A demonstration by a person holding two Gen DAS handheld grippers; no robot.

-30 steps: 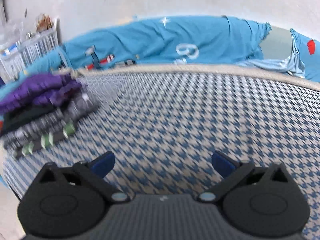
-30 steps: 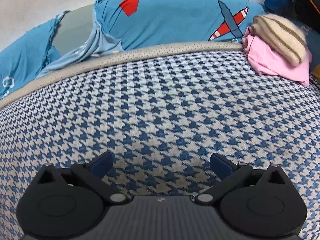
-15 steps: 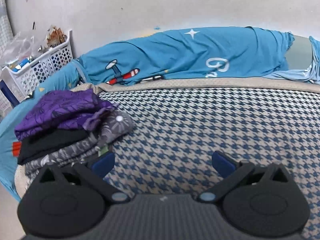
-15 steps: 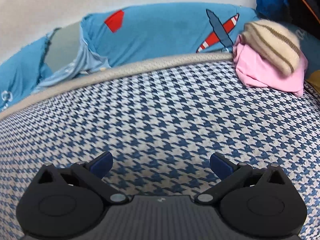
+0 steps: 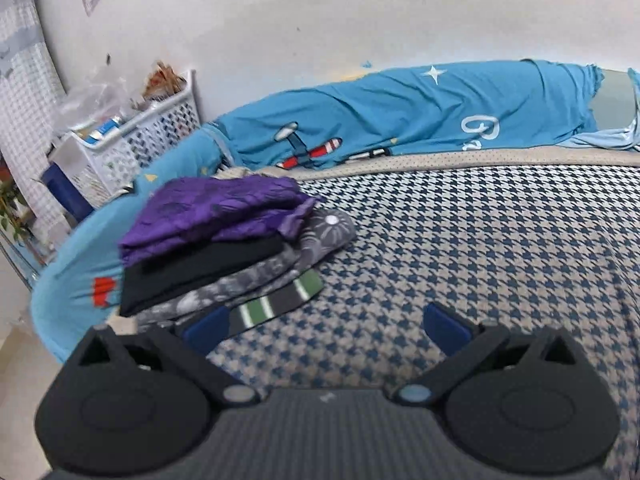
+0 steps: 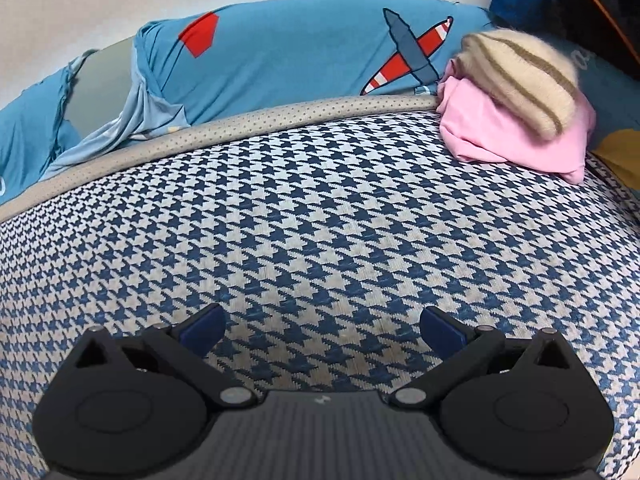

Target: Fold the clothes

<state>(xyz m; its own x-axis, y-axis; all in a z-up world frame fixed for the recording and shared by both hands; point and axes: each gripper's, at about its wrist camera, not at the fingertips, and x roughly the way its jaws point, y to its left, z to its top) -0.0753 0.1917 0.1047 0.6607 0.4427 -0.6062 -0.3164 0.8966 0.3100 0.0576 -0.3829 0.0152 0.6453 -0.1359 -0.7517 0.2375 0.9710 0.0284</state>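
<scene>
We note the houndstooth cover point(image 6: 320, 216), the blue sheet point(image 5: 400, 120) lettered "Ga", then folded clothes point(image 5: 224, 248) stacked at its left edge and a pink garment point(image 6: 516, 136) far right. Left gripper point(image 5: 326, 326) and right gripper point(image 6: 322, 326) gape, empty.

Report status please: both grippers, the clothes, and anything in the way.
Left gripper open, empty. Right gripper open, empty. Folded stack at left; pink garment and striped knit unfolded at right. Houndstooth mat between, nothing blocking.
</scene>
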